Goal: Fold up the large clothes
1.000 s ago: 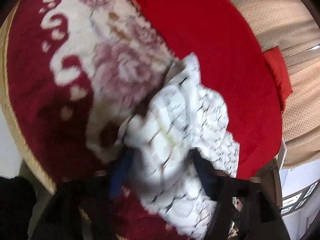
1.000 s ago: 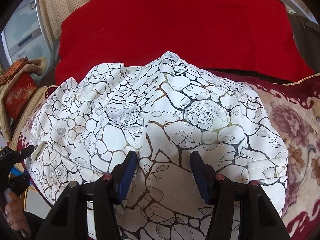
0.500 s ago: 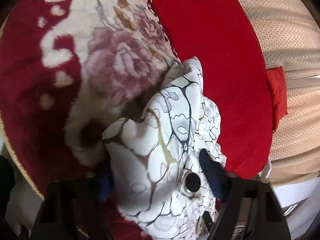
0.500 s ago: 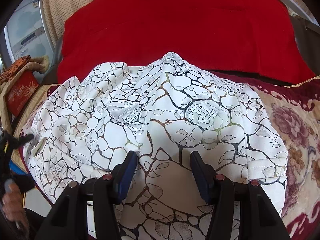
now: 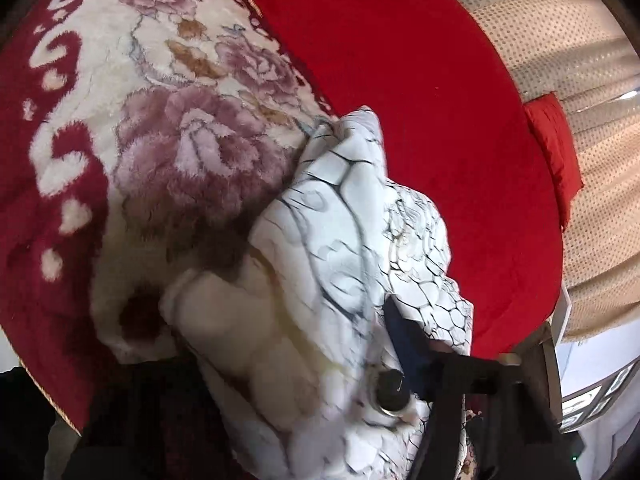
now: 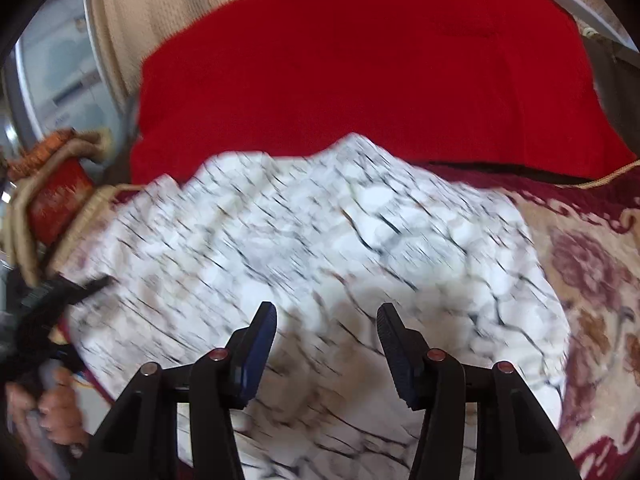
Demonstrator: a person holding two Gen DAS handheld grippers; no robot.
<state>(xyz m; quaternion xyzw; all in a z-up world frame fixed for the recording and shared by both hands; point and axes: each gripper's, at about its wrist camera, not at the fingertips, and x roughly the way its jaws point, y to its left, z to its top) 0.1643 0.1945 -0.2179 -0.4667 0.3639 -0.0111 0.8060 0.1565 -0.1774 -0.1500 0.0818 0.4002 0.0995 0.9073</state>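
A plush floral blanket [image 6: 592,280] in maroon and cream covers the bed, a plain red blanket [image 6: 360,80] lying along its far edge. The white crackle-print garment [image 6: 320,240] lies directly on the floral blanket, reaching its left edge.

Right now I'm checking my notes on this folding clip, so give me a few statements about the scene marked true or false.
1. The garment is white with a dark crackle print. True.
2. The right gripper is clamped shut on the cloth. False: its fingers stand apart, open over the garment.
3. A red cushion lies beyond the garment. True.
4. The garment lies on a bare wooden table. False: it lies on a floral blanket in dark red and cream.
5. A bunch of the garment fills the left gripper, and a dark snap button shows on it. True.
6. The garment is already folded into a neat square. False: it is spread and bunched.
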